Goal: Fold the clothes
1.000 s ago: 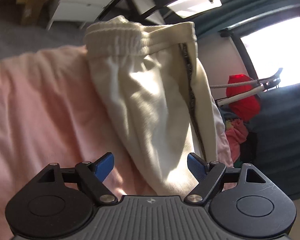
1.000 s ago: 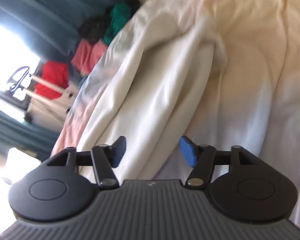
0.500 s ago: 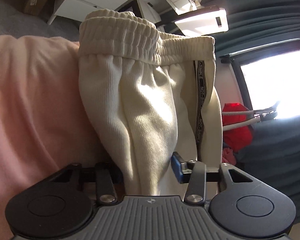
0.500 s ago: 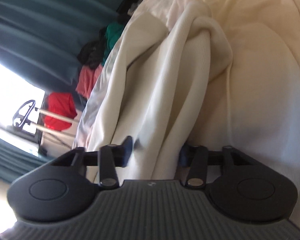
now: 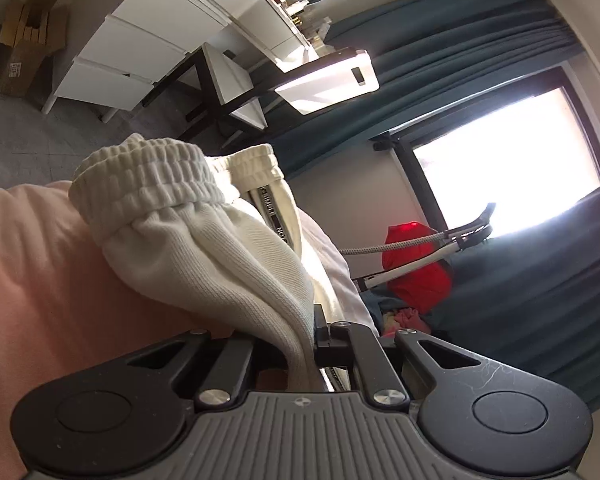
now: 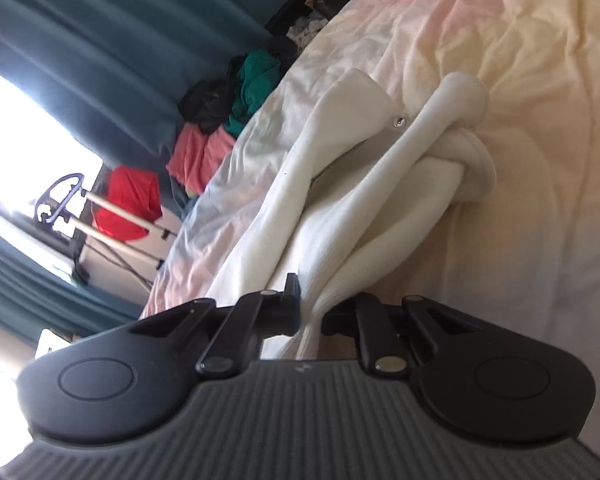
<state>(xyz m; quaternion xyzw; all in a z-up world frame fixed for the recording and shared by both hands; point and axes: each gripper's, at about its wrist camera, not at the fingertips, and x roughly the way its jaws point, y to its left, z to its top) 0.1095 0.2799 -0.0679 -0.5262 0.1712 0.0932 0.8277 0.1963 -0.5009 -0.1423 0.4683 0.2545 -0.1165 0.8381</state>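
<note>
Your left gripper [image 5: 306,340] and right gripper [image 6: 310,312] both clench folds of the cream sweatpants [image 5: 204,248] on the bed [image 6: 520,120].

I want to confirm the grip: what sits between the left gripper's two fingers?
In the left wrist view, a bunched fold of the cream sweatpants fills the left gripper; nothing else lies between its fingers.

Both wrist views tilted, close over the bed [image 6: 520,120], sharing the window [image 5: 512,160]
</note>
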